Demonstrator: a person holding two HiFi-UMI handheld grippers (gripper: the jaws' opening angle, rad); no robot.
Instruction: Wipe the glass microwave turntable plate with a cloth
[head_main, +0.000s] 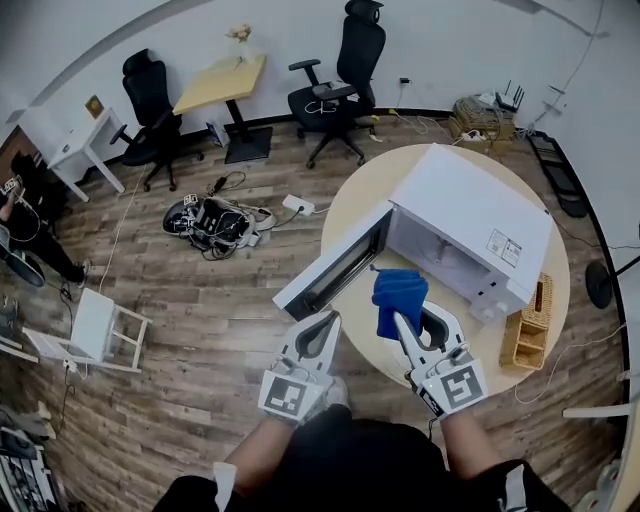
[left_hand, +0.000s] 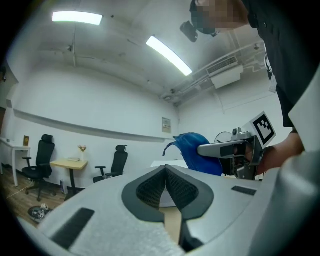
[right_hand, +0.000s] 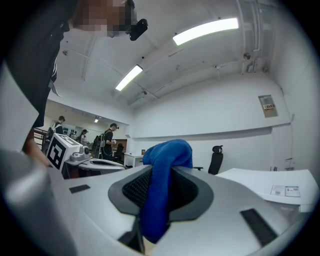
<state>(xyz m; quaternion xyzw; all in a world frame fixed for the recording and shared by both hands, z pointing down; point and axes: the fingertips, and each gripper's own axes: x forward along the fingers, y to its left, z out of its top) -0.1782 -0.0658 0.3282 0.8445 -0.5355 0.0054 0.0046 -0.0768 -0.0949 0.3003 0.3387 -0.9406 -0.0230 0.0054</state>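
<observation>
While your right gripper (head_main: 405, 322) clamps the blue cloth (head_main: 399, 298) and your left gripper (head_main: 325, 325) is closed on nothing, the glass plate is out of sight, presumably inside the open microwave (head_main: 470, 225); reaching blind risks striking its door (head_main: 335, 265).

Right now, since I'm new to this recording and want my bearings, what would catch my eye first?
The bright blue cloth stands out first, clamped in the right gripper just in front of the white microwave. The microwave's door stands open on the round wooden table. The left gripper, beside the right one, is shut and empty.
</observation>
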